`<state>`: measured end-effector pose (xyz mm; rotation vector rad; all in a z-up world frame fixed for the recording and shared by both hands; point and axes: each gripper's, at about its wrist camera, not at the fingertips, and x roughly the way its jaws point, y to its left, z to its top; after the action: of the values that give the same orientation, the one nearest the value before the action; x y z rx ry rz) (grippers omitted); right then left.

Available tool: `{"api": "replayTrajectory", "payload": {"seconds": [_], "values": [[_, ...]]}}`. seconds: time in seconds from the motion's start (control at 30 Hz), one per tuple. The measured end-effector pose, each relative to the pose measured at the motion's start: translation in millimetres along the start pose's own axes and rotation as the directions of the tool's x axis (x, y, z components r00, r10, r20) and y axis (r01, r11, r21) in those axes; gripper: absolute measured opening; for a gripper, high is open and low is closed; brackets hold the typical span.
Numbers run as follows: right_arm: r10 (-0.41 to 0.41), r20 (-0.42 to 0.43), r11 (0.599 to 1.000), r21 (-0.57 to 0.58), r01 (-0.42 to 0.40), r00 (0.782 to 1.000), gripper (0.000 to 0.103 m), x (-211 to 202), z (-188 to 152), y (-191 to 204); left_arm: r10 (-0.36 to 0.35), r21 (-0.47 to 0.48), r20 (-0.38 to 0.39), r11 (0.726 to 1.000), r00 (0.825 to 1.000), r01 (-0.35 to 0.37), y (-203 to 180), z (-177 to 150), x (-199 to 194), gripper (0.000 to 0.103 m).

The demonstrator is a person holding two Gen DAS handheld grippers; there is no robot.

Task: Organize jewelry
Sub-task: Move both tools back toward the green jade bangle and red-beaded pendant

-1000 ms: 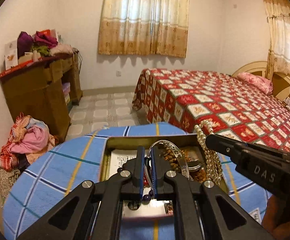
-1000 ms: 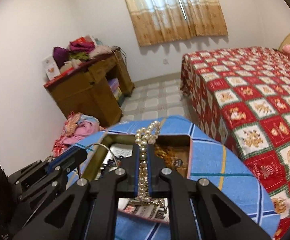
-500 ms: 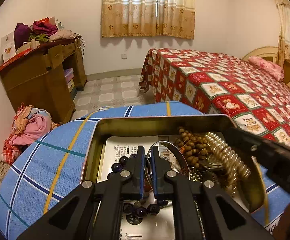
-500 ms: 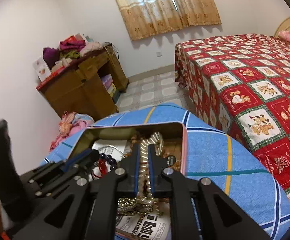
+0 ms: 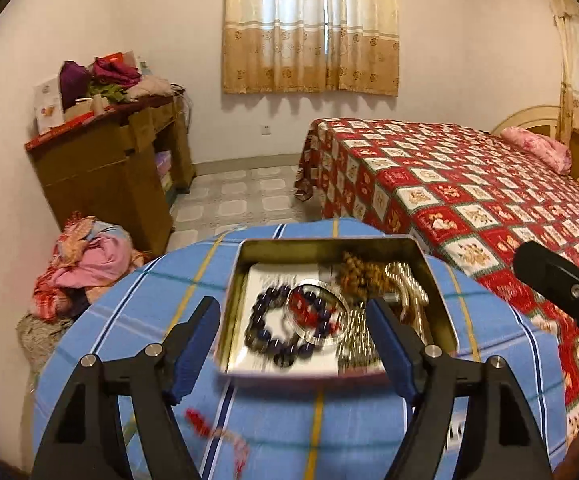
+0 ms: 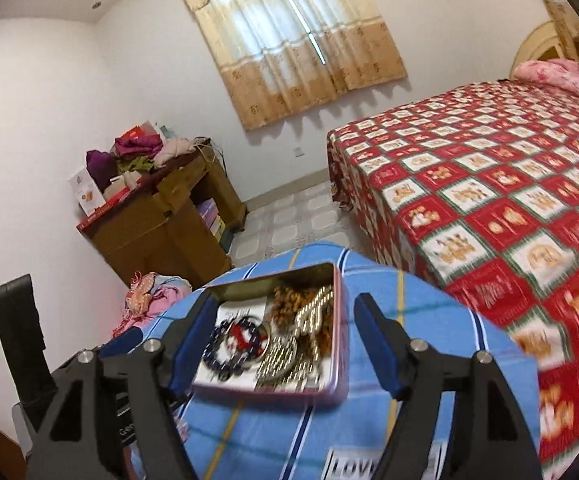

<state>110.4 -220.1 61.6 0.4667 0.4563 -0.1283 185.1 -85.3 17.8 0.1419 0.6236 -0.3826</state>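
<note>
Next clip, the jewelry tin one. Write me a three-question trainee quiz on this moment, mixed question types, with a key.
1. True or false: the left gripper is clamped on the silver bangle.
2. Where does the pearl strand lie? A) on the bed B) in the tin C) in the right gripper
3. Fill in: the tin sits on a ____ checked cloth.

Key: 1 false, both grippers are open and empty; 2 B; 3 blue.

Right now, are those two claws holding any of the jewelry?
No. Both the left gripper and right gripper are open and empty; the jewelry lies in the tin.
</note>
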Motion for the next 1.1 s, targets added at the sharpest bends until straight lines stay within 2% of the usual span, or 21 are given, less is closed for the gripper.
{"api": "replayTrajectory", "payload": {"seconds": [0.1, 0.5, 0.83, 1.1], "values": [[-0.015, -0.002, 1.0, 0.003, 0.015, 1.0, 0.081, -16.5, -17.4, 4.1, 0.031, -0.024, -0.02, 0.999, 0.999, -0.031, 2.4, -13.3, -14.3, 0.076], [-0.038, -0.088, 0.999, 0.017, 0.04, 0.995, 0.081, -43.6, -61.8, -3.6, 0.133, -0.017, -0.053, 0.991, 0.99, -0.134, 8.0, -71.3, -60.3, 0.076], [-0.028, -0.104, 1.0, -0.016, 0.027, 0.994, 0.081, -54.8, -76.9, 8.0, 0.158, -0.033, -0.082, 0.986, 0.984, -0.161, 15.6, -94.5, -75.7, 0.076], [-0.055, -0.1, 0.996, -0.078, 0.047, 0.993, 0.083, -57.8, -86.1, 16.3, 0.165, -0.053, -0.108, 0.984, 0.98, -0.172, 35.9, -119.2, -84.7, 0.076]]}}
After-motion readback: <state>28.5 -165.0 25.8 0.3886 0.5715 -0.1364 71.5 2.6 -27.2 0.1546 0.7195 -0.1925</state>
